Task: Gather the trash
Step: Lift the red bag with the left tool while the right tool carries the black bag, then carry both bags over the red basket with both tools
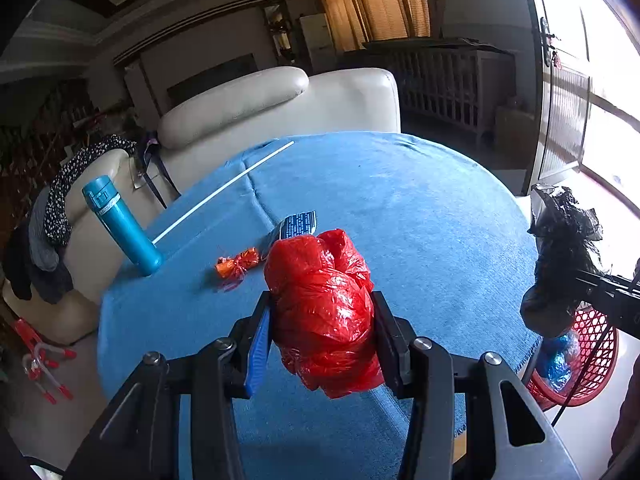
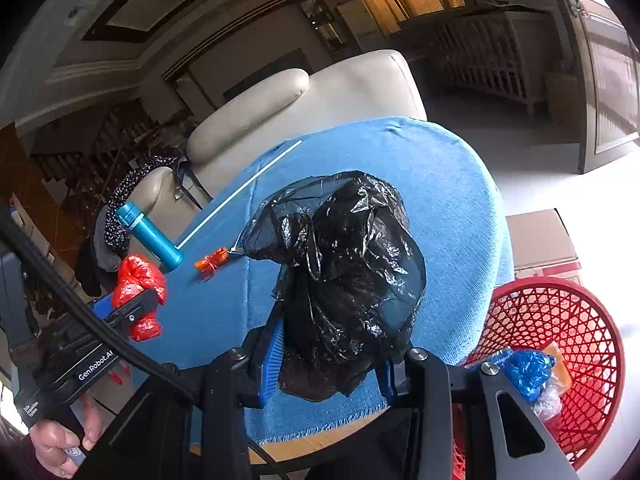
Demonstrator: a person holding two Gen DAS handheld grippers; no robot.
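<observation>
My left gripper (image 1: 322,320) is shut on a crumpled red plastic bag (image 1: 324,304) and holds it above the blue tablecloth (image 1: 420,220). My right gripper (image 2: 332,356) is shut on a crumpled black plastic bag (image 2: 348,272), held above the table's right edge; that bag also shows in the left wrist view (image 1: 560,264). The red bag shows in the right wrist view (image 2: 138,284) at the left. An orange wrapper (image 1: 236,266) and a blue printed packet (image 1: 294,228) lie on the cloth. A red mesh basket (image 2: 560,320) stands at the right below the table, with blue plastic trash (image 2: 524,372) in it.
A teal flask (image 1: 120,226) stands at the table's left edge, next to a white stick (image 1: 224,190). A cream leather sofa (image 1: 280,108) with clothes on its arm is behind the table. A cardboard box (image 2: 540,240) sits on the floor by the basket.
</observation>
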